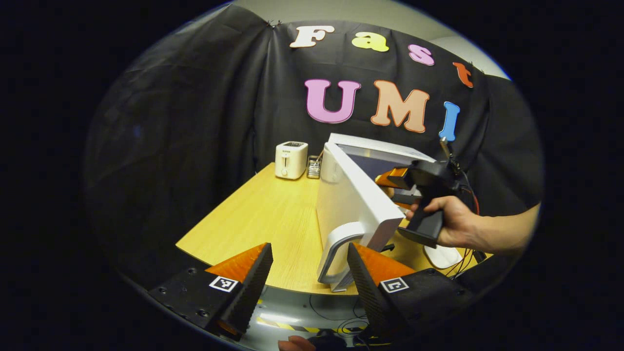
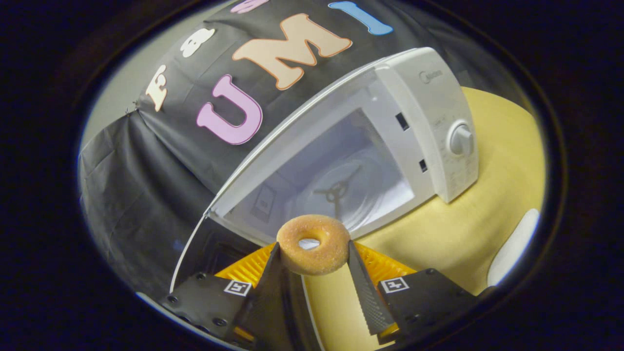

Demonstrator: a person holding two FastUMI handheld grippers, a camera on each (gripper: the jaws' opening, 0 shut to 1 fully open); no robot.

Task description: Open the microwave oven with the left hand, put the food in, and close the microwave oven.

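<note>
The white microwave (image 1: 378, 150) stands on the wooden table with its door (image 1: 353, 195) swung wide open toward me. The door's curved handle (image 1: 336, 251) sits between my left gripper's (image 1: 308, 248) open fingers, close to the right one. A hand (image 1: 456, 222) holds my right gripper (image 1: 397, 179) at the oven's mouth, behind the door. In the right gripper view, my right gripper (image 2: 313, 254) is shut on a sugared doughnut (image 2: 314, 243) just in front of the open cavity (image 2: 341, 180) with its glass turntable. The control panel with a knob (image 2: 460, 139) is to the right.
A white toaster (image 1: 291, 159) and a small metal rack (image 1: 314, 167) stand at the table's (image 1: 253, 214) far end. A white plate (image 1: 441, 256) (image 2: 512, 246) lies near the front edge, right of the oven. Cables hang below the table edge.
</note>
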